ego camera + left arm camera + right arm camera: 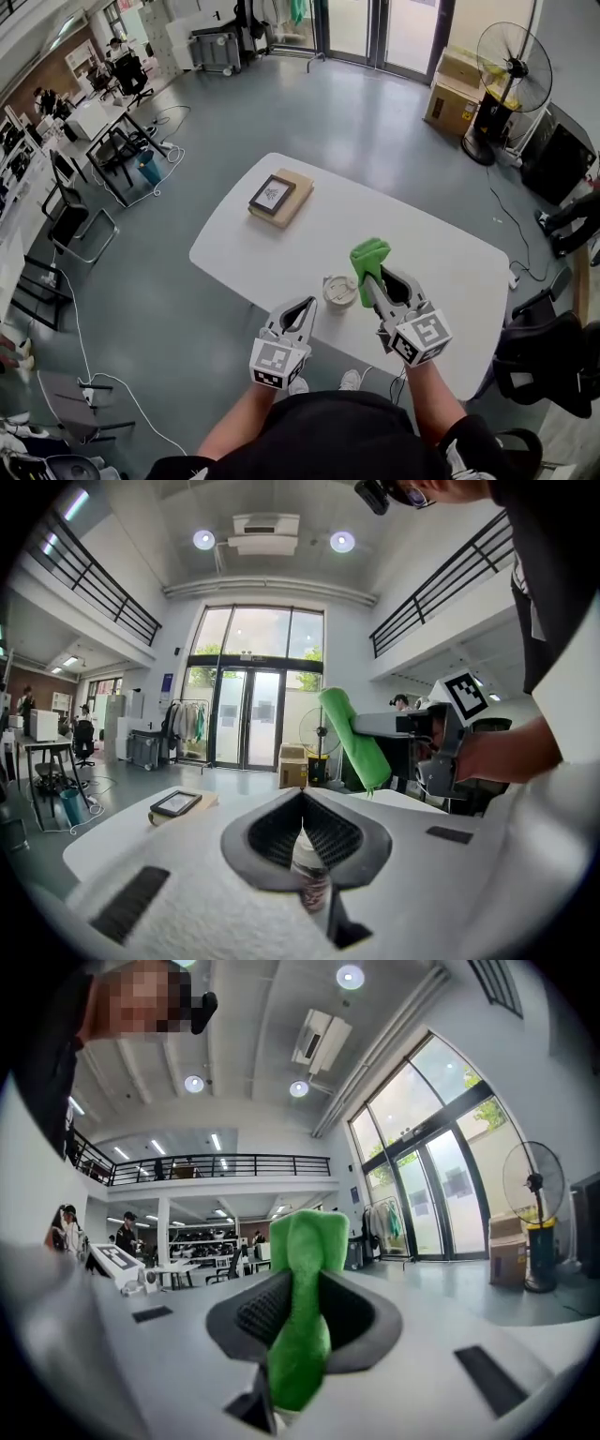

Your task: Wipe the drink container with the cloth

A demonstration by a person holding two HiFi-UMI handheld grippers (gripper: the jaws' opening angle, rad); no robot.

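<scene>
A pale lidded drink container point(339, 289) stands upright near the front edge of the white table point(450, 253). My right gripper point(367, 275) is just right of it, shut on a rolled green cloth point(369, 254) that sticks up past the jaws. The cloth point(298, 1326) fills the right gripper view. My left gripper point(307, 303) hovers just left of the container, its jaws closed tip to tip and holding nothing. In the left gripper view the container point(309, 872) shows through the hole below the closed tips point(302, 795), and the cloth point(352, 733) hangs above it.
A framed picture point(272, 194) lies on a tan board at the table's far left. A standing fan point(511, 66) and cardboard boxes point(455, 94) are beyond the table. A black chair point(548, 361) stands at the right, desks and chairs at the far left.
</scene>
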